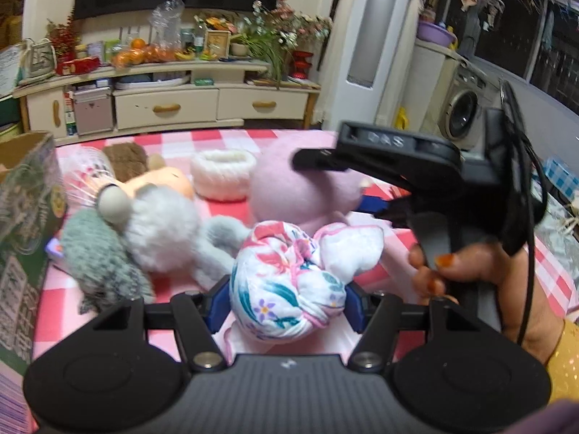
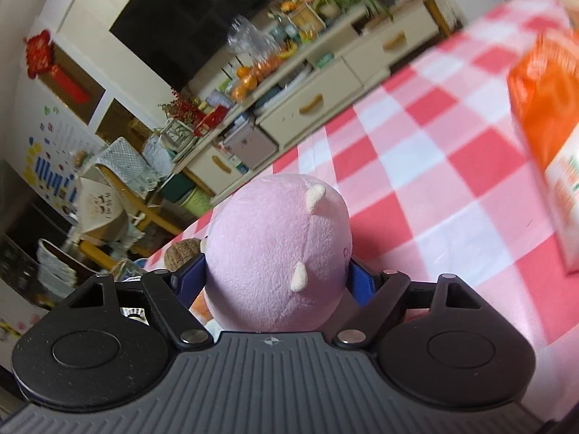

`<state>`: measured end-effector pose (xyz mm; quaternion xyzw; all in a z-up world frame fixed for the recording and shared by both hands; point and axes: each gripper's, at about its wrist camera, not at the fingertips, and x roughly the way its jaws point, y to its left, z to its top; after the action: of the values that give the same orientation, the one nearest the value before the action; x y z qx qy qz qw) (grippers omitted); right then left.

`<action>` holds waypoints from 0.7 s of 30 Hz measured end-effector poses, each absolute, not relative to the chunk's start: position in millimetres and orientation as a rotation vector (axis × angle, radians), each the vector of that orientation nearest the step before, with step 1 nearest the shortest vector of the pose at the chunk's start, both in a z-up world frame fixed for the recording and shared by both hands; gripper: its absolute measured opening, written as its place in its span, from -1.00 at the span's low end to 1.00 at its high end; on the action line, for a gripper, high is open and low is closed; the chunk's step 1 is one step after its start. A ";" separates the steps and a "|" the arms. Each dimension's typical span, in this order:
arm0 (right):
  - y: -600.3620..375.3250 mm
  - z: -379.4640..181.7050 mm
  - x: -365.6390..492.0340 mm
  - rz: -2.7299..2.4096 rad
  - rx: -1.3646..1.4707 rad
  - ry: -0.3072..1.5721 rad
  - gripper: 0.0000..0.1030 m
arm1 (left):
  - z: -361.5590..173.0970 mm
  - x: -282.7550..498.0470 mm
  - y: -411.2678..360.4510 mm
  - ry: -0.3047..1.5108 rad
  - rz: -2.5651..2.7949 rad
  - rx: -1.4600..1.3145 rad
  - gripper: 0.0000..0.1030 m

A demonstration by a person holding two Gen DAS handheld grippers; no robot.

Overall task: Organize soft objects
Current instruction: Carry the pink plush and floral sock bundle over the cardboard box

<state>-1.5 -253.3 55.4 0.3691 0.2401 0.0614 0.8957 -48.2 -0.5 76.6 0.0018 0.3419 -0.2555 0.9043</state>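
My left gripper (image 1: 286, 300) is shut on a knotted white floral cloth bundle (image 1: 293, 282), held just above the red-checked table. My right gripper (image 2: 277, 278) is shut on a round pink plush toy (image 2: 278, 253) with small cream horns; it also shows in the left wrist view (image 1: 289, 195), where the right gripper (image 1: 365, 188) reaches in from the right. On the table's left lie a grey fluffy plush (image 1: 163, 231), a grey knitted item (image 1: 101, 256), an orange plush (image 1: 166, 181), a white fuzzy ring (image 1: 222, 173) and a brown knit piece (image 1: 125, 159).
A printed cardboard box (image 1: 25, 224) stands at the table's left edge. An orange and white box (image 2: 550, 126) stands on the checked tablecloth (image 2: 434, 166) at the right. A cluttered TV cabinet (image 1: 166, 105) lies beyond the table's far edge.
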 end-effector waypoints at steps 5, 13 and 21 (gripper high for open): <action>-250.6 66.5 -12.5 0.069 0.707 0.444 0.91 | 82.5 -46.2 11.4 0.676 -0.503 -0.019 0.18; -250.1 75.7 -22.1 -0.003 0.625 0.359 0.91 | 95.6 -45.7 35.1 0.624 -0.448 -0.064 0.18; -241.9 81.7 -19.6 -0.001 0.557 0.308 0.91 | 112.3 -44.2 63.4 0.569 -0.402 -0.103 0.18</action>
<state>-19.6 -241.9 81.7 0.2738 0.1516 -0.0006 0.9498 -44.2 63.4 112.3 -0.0506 0.2784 -0.1967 0.9387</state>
